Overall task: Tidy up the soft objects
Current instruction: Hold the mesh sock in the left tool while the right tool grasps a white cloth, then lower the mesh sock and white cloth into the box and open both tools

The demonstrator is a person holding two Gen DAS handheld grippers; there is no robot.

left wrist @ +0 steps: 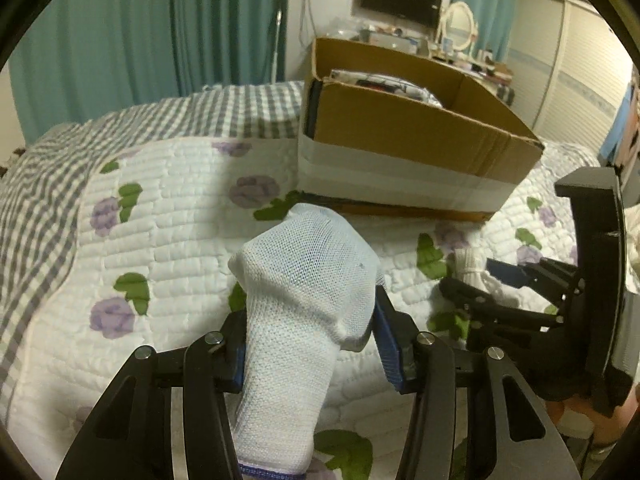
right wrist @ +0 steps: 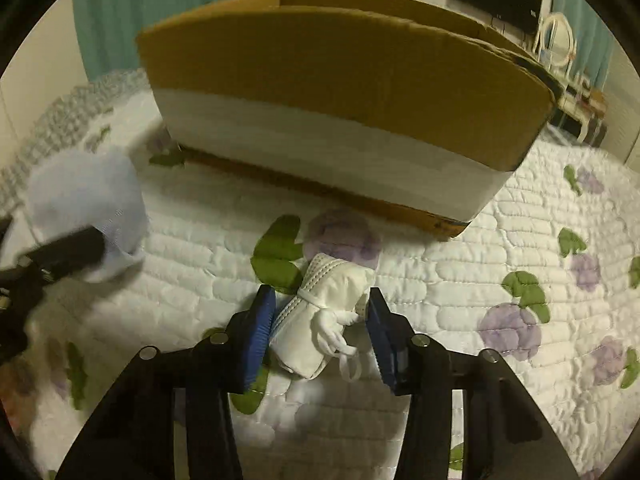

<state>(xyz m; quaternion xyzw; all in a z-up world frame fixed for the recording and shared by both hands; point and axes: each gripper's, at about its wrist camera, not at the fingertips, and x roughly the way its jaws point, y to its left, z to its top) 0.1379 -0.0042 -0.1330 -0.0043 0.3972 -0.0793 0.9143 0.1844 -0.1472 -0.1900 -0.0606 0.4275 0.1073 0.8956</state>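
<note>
White mesh sock [left wrist: 304, 300] pinched between the left gripper [left wrist: 308, 340] pads, lifted above the floral quilt [left wrist: 168, 240]. Right gripper [right wrist: 320, 332], jaws spread, straddles a rolled white face mask [right wrist: 320, 316] lying on the quilt. Beyond stands a cardboard box [right wrist: 340, 92].

The cardboard box [right wrist: 344, 92] hides its contents in the right wrist view. There, the sock [right wrist: 90, 204] is motion-blurred.
</note>
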